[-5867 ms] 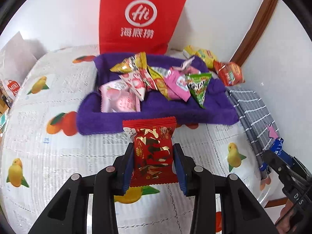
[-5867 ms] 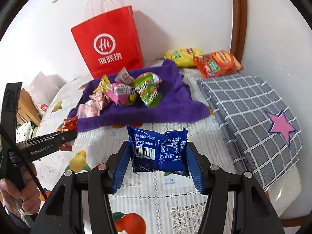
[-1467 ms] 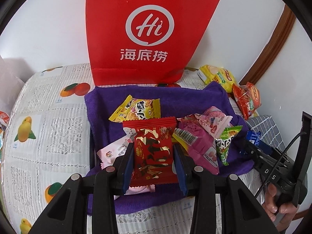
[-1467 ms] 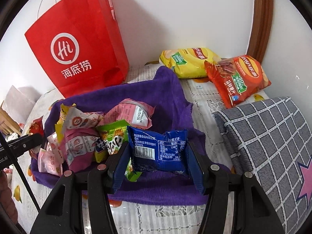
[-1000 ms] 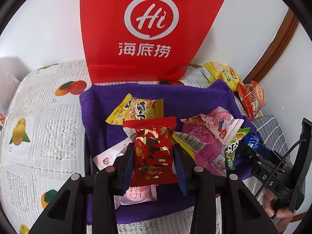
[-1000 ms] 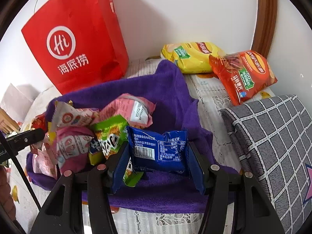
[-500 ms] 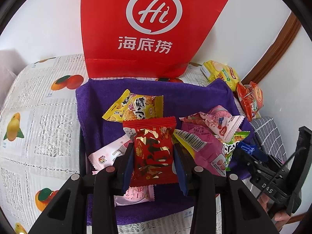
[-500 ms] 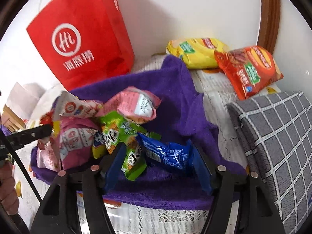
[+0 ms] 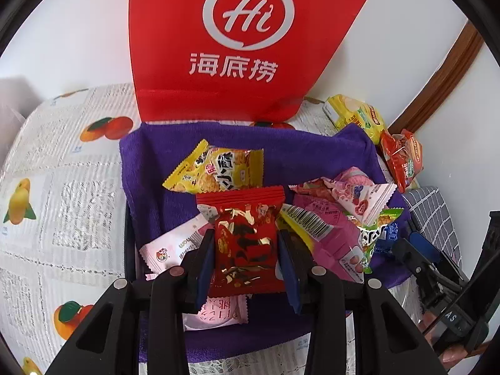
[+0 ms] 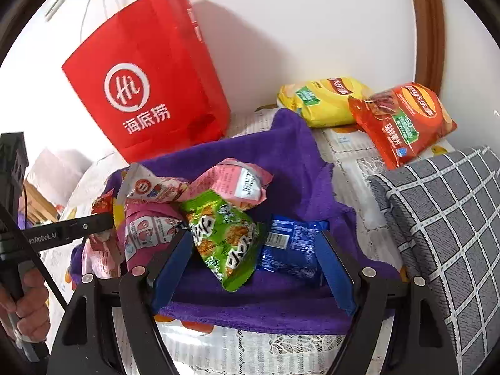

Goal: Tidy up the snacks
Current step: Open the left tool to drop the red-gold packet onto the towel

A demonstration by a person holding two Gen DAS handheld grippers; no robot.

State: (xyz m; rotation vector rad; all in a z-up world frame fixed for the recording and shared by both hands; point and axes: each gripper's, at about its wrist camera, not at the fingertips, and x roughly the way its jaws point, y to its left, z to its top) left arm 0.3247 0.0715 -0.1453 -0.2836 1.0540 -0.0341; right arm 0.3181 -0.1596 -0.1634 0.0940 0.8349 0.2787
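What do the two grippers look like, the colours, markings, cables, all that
Both are matte black plastic with silver screws at the joints. The left gripper and right gripper have blue-padded fingers. Seen from the side, the left one bears white lettering and a thin black cable.

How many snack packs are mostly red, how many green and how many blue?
Red: 2 (shiny red foil packet, big red-orange crisp bag)
Green: 1 (crinkly green plastic packet)
Blue: 1 (dark blue plastic packet)
Total: 4
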